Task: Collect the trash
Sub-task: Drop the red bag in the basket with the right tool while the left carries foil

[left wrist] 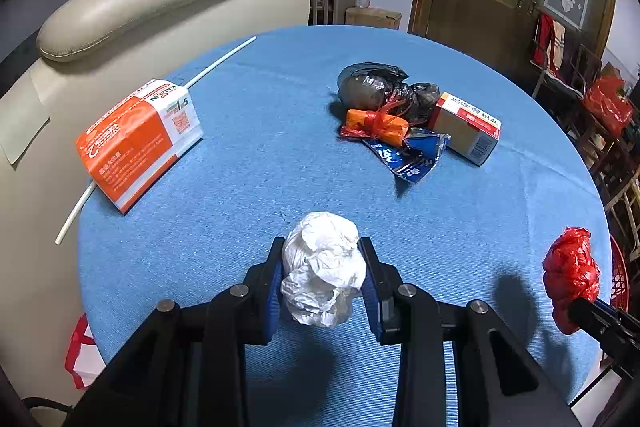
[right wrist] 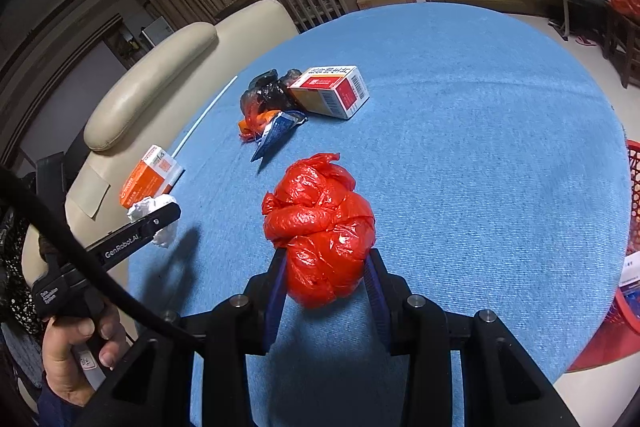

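My left gripper (left wrist: pixel 322 247) is shut on a crumpled white paper wad (left wrist: pixel 322 269), held just above the blue tablecloth (left wrist: pixel 260 163). My right gripper (right wrist: pixel 326 255) is shut on a knotted red plastic bag (right wrist: pixel 320 227); this bag (left wrist: pixel 571 273) also shows at the right edge of the left wrist view. Loose on the cloth lie an orange-and-white carton (left wrist: pixel 138 139), a white stick (left wrist: pixel 222 61), and a pile of a black bag (left wrist: pixel 380 87), an orange wrapper (left wrist: pixel 376 125), a blue wrapper (left wrist: pixel 412 155) and a red-and-white box (left wrist: pixel 466 127).
A red mesh basket (right wrist: pixel 634 187) stands off the table's right edge. A cream armchair (left wrist: pixel 132 7) backs the table on the left. A person's hand (right wrist: pixel 76 351) holds the left gripper's handle. A wooden door and chairs with red bags fill the far right.
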`<action>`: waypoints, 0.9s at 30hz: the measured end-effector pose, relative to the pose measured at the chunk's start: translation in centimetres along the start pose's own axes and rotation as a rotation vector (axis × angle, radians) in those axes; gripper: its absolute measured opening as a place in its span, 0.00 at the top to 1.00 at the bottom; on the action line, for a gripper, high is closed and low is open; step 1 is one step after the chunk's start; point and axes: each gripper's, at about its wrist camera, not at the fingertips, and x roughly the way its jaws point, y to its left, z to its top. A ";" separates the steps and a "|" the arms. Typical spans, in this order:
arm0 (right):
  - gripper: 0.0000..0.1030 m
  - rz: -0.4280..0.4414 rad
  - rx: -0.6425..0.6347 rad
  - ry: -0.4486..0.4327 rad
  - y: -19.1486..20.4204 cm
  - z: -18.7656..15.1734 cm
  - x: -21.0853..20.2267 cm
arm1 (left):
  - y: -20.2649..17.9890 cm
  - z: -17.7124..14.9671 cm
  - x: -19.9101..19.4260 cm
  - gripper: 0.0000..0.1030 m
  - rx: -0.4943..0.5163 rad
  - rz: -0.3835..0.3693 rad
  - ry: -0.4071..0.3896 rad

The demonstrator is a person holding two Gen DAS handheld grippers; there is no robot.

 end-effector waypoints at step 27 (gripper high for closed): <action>0.61 -0.002 0.046 -0.019 -2.1 -0.9 -1.4 | -3.2 0.1 0.1 0.65 0.047 0.002 0.001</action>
